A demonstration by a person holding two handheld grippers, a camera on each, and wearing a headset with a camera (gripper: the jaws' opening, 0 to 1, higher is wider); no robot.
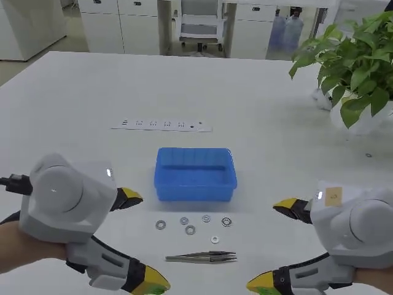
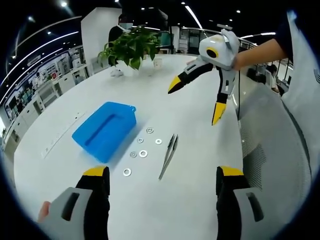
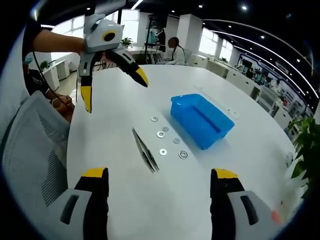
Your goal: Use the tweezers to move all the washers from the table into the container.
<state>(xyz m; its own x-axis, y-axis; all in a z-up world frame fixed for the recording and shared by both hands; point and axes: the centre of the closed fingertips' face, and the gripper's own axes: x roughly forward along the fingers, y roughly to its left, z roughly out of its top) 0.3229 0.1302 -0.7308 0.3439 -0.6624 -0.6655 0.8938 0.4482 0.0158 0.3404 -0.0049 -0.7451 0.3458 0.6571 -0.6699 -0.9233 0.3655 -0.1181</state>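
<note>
Head view: I see the tweezers (image 1: 201,257) lying crosswise on the bench (image 1: 92,92), 6 o'clock from the washers (image 1: 190,230) and container (image 1: 195,174), between left gripper (image 1: 144,241) and right gripper (image 1: 267,244). Left gripper view: fingers (image 2: 97,175) apart, tweezers at 12. Right gripper view: likewise, at 11; seemingly equally near.

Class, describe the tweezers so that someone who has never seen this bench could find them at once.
On the big white table, find the blue container near the middle. On its near side lies a scatter of small round washers. Nearer still lie the tweezers, flat on the table: the one long, thin metal piece, next to little rings.
</note>
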